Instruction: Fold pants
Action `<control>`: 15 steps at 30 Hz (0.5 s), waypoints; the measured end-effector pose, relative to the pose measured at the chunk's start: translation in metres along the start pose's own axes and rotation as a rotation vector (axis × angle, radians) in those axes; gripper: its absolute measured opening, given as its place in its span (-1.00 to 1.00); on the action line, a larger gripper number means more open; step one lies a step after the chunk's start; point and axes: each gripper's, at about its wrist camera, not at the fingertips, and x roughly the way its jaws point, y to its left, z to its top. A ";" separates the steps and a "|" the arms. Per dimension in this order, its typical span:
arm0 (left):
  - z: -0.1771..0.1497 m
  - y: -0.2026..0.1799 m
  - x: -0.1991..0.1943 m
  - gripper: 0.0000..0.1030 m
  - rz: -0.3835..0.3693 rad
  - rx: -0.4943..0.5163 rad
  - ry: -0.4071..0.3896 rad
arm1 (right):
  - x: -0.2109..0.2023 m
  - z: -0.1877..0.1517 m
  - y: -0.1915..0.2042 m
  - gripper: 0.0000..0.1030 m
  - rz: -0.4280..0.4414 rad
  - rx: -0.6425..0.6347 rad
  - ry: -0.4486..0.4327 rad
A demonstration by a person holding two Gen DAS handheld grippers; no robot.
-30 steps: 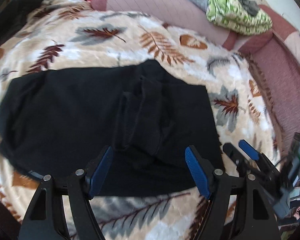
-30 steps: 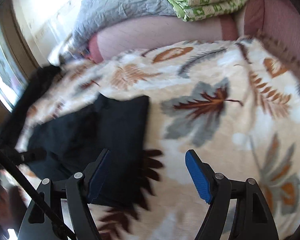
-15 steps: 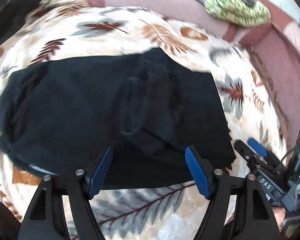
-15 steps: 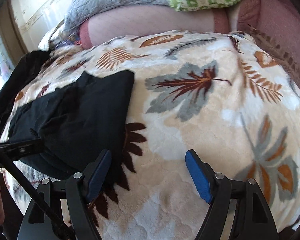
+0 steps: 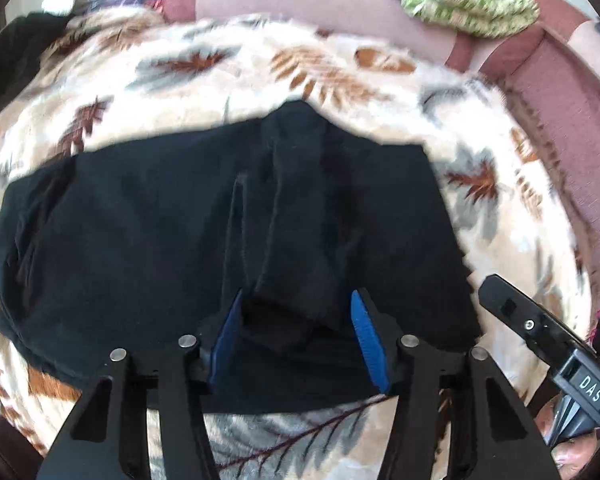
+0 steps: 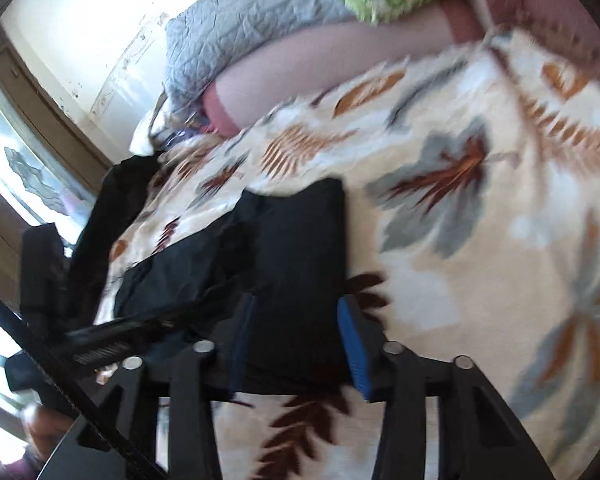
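The black pants (image 5: 160,232) lie partly folded on the leaf-print blanket (image 5: 260,68); they also show in the right wrist view (image 6: 292,248). My left gripper (image 5: 296,336) is over the near edge of the pants, its blue pads either side of a raised fold, jaws partly closed but still apart. My right gripper (image 6: 296,344) is over the right near corner of the pants, jaws narrowed with cloth between them. The right gripper's body shows at the lower right of the left wrist view (image 5: 548,344).
A pink bolster (image 5: 300,12) runs along the back of the bed. A green patterned quilt (image 5: 468,4) and a grey quilt (image 6: 240,32) lie on it. Another dark garment (image 5: 12,52) lies at the far left. A window (image 6: 16,184) is at left.
Both grippers have moved onto the near edge of the pants and their jaws have narrowed from wide open. The right gripper has swung left over the pants' corner.
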 end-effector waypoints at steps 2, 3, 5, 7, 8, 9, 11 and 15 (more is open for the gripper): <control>-0.005 0.000 -0.005 0.03 0.009 0.009 -0.001 | 0.016 -0.006 0.004 -0.14 -0.012 -0.014 0.064; -0.009 0.001 -0.010 0.03 0.006 0.012 0.016 | 0.027 -0.012 0.006 -0.14 -0.053 -0.035 0.122; -0.016 0.004 -0.020 0.03 -0.019 0.004 0.015 | 0.027 -0.017 0.013 -0.13 -0.094 -0.079 0.108; -0.024 0.008 -0.032 0.04 -0.019 -0.001 -0.004 | 0.024 -0.018 0.025 -0.02 -0.145 -0.128 0.112; -0.027 0.010 -0.039 0.06 -0.011 -0.006 -0.019 | 0.022 -0.018 0.029 0.05 -0.165 -0.145 0.106; -0.030 0.011 -0.043 0.07 -0.003 -0.013 -0.031 | 0.018 -0.019 0.036 0.12 -0.192 -0.167 0.092; -0.033 0.016 -0.051 0.21 0.014 -0.034 -0.056 | 0.013 -0.020 0.047 0.24 -0.244 -0.213 0.066; -0.035 0.024 -0.060 0.23 0.029 -0.072 -0.092 | 0.009 -0.022 0.059 0.35 -0.323 -0.275 0.046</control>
